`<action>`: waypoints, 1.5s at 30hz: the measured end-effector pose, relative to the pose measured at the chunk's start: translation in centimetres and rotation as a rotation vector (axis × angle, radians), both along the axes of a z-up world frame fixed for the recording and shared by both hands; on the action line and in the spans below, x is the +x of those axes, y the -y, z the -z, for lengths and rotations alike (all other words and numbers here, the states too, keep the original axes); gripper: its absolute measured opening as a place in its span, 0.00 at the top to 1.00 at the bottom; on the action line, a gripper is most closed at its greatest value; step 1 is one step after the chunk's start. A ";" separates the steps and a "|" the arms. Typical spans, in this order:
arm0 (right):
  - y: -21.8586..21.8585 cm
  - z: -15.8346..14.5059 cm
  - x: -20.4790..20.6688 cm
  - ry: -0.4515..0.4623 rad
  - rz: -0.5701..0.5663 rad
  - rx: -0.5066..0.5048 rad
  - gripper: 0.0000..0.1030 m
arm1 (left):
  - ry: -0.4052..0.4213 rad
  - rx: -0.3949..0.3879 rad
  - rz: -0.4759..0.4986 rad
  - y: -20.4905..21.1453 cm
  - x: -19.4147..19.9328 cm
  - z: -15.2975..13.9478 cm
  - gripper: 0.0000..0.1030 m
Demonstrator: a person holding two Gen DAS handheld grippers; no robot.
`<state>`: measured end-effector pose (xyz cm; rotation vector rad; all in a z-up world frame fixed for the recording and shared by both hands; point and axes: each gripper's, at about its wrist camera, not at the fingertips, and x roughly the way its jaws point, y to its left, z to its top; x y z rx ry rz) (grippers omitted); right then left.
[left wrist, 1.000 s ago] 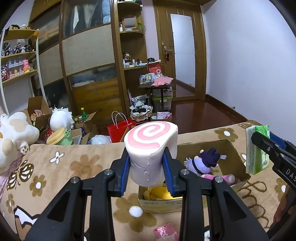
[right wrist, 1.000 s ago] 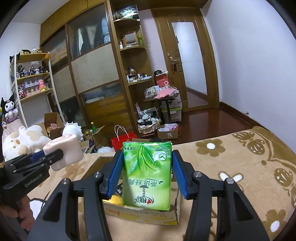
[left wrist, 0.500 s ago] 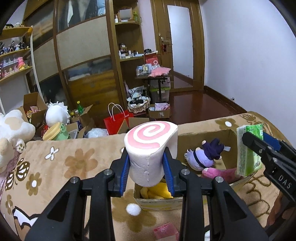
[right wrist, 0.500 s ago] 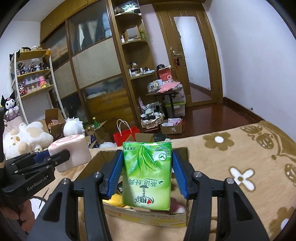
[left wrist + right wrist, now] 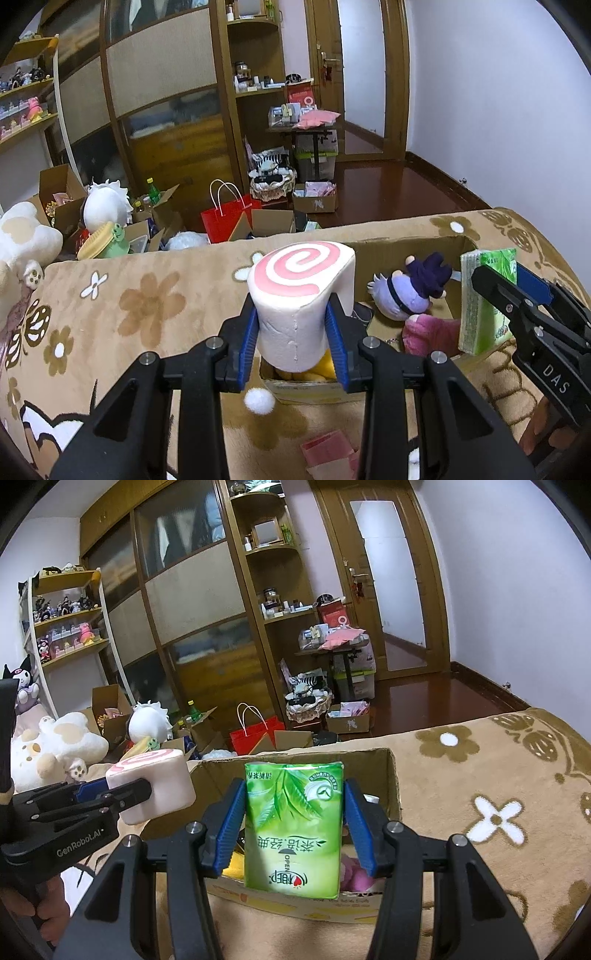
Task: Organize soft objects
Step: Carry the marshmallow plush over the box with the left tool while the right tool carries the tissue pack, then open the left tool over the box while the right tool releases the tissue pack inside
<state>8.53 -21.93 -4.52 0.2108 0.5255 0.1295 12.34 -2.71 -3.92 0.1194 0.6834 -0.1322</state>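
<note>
My left gripper [image 5: 293,341] is shut on a white plush roll with a pink swirl top [image 5: 301,295], held above the left end of a cardboard box [image 5: 406,247] on the bed. My right gripper [image 5: 293,827] is shut on a green tissue pack [image 5: 293,823], held over the box [image 5: 391,775]; the pack also shows in the left wrist view [image 5: 484,302]. In the box lie a purple-haired doll [image 5: 410,291], a pink plush [image 5: 428,332] and a yellow plush [image 5: 310,373]. The roll shows at left in the right wrist view [image 5: 155,786].
The box sits on a tan flowered blanket [image 5: 147,306]. Pink packets [image 5: 328,450] lie on the blanket near me. A white plush [image 5: 26,240] sits at the bed's left edge. Beyond the bed the floor holds boxes, a red bag [image 5: 225,221] and a wardrobe.
Both grippers have moved forward and down toward the box, each still holding its object. The box now looks nearer and more of its inside shows.
</note>
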 end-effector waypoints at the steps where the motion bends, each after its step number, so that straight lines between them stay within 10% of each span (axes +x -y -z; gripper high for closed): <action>1: 0.0 -0.1 -0.1 0.000 0.000 0.000 0.46 | -0.006 0.002 0.001 0.0 0.1 0.1 0.68; 45: 0.0 1.2 -0.1 -0.070 -0.003 -0.009 0.32 | -0.107 0.046 0.021 0.6 0.4 2.2 0.46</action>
